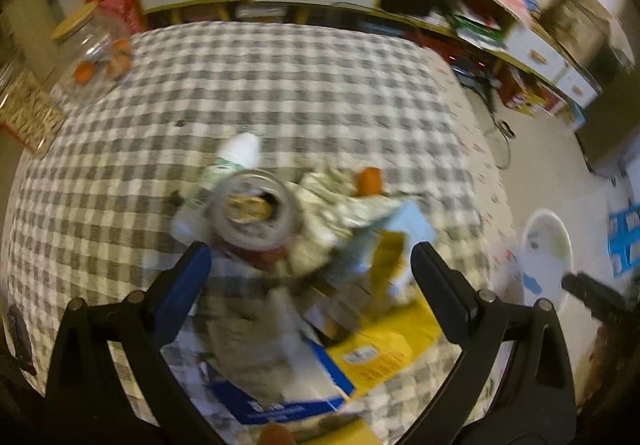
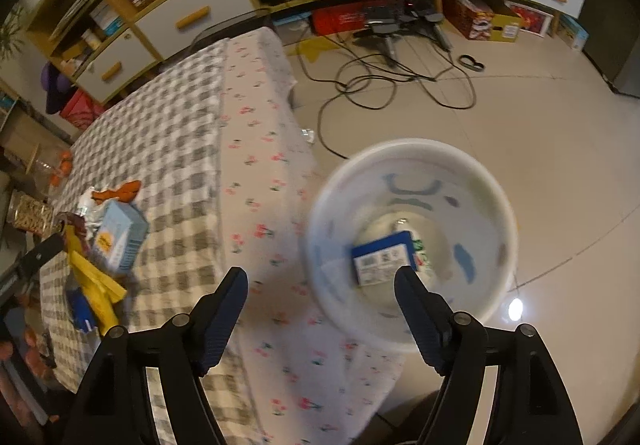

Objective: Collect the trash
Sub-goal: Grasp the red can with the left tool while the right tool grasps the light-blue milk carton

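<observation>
Left tool wide open, nothing held, hanging over the trash pile near the right edge of the checked surface. Pile has an open can, white bottle, crumpled wrapper, light blue carton, yellow packet and blue box, all blurred. Right tool also open and empty, above the white bin on the floor just off that edge; blue-white box already lies inside. Step, judged: between drops, more pieces to collect. Next: left tool lowers onto one item, probably the can, then closes.
</observation>
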A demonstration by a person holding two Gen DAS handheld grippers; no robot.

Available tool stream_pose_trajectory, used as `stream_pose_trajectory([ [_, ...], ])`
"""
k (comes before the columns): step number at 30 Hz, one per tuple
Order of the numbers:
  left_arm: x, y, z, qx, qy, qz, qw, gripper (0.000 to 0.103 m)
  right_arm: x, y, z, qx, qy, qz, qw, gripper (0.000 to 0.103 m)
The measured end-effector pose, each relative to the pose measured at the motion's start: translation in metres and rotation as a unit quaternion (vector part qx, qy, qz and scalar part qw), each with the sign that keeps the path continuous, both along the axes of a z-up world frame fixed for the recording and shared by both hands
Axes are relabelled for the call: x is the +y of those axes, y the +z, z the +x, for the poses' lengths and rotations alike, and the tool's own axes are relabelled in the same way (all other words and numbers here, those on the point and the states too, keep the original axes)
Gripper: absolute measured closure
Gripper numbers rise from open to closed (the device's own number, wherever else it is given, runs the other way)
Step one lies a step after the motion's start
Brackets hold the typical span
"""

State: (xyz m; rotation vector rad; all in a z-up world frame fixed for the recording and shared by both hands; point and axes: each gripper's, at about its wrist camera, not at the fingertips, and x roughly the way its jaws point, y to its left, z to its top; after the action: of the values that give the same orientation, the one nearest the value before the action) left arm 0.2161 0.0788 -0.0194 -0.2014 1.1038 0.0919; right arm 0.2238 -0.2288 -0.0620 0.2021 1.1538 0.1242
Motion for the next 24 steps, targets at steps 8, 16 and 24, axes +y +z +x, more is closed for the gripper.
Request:
stream_pose_trajectory([
  [8, 0.029, -0.026, 0.014, 0.032, 0.051, -0.02, 0.998, 0.038, 0.041, -0.003, 0.02, 0.006, 0.016, 0.005, 1.0, 0.025],
  [16, 0.04, -0.022, 0.011, 0.013, 0.049, -0.049, 0.9975, 0.051, 0.082, -0.01, 0.034, 0.014, 0.038, 0.014, 0.999, 0.025],
  [24, 0.05, -0.002, -0.01, -0.012, 0.034, -0.053, 0.9979, 0.052, 0.128, -0.014, 0.042, 0.018, 0.069, 0.022, 0.997, 0.025],
])
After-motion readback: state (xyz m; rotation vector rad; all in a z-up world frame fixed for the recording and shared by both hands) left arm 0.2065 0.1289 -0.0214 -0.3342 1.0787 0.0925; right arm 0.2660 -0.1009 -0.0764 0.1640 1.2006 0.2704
